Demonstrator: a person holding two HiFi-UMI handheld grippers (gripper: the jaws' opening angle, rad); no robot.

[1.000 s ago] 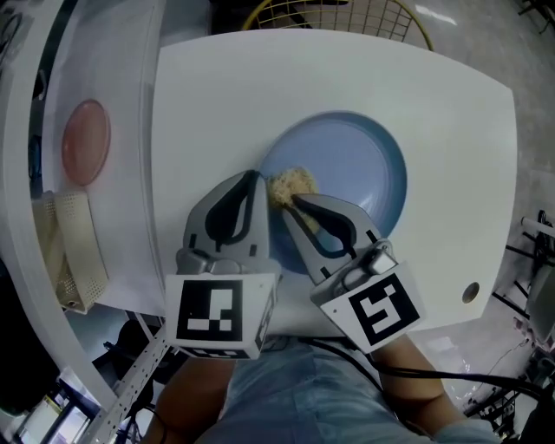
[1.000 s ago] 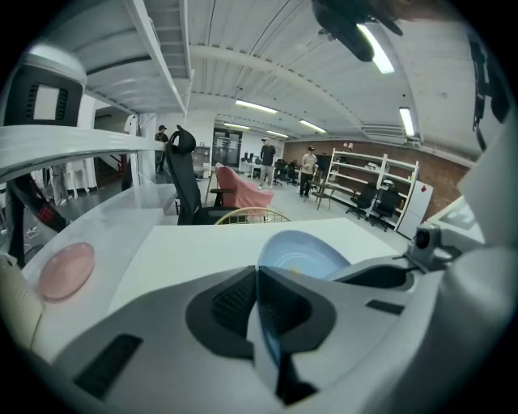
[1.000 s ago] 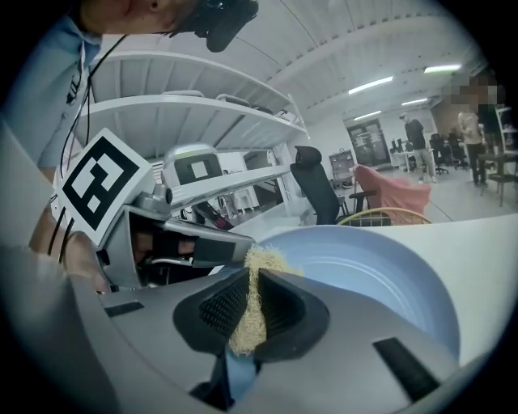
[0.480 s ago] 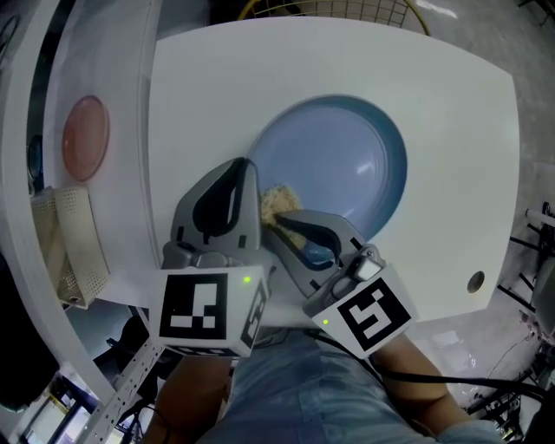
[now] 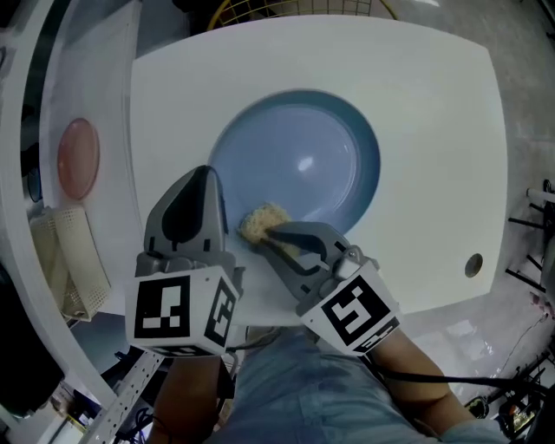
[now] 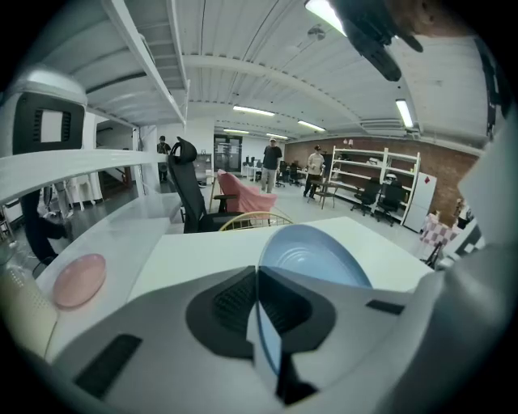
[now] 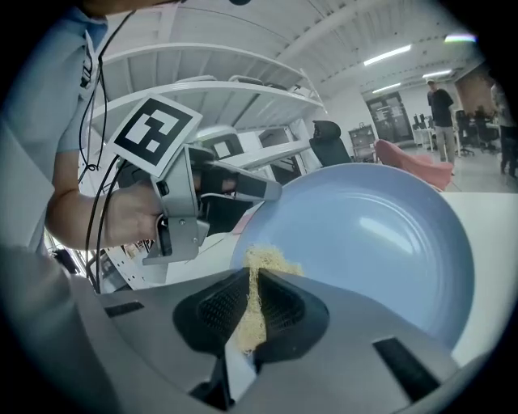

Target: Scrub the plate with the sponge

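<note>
**While one claw pins the plate's rim, the other presses the sponge onto it**

Where the white tabletop (image 5: 434, 104) runs toward its near-left edge, a pale blue plate (image 5: 303, 156) sits about mid-table. The left gripper (image 5: 211, 173) comes in from the near edge, and its jaws are closed on the plate's near-left rim. In the left gripper view that thin rim (image 6: 267, 344) runs straight between the two dark pads.

The right gripper (image 5: 264, 232) reaches in beside it from the near side. Its jaws are clamped on a small, frayed, straw-coloured sponge (image 5: 258, 221). The sponge touches the plate's inner surface just inside the near rim, close to where the left jaws grip. In the right gripper view the sponge (image 7: 263, 263) pokes out past the jaw tips against the blue surface (image 7: 380, 234).

I cannot tell whether the plate lies flat or is tipped up.

A pink dish (image 5: 78, 159) rests on the white ledge beyond the table's left edge, with a beige mesh item (image 5: 74, 251) nearer on that ledge. A yellow wire basket (image 5: 295, 10) shows past the far edge.
</note>
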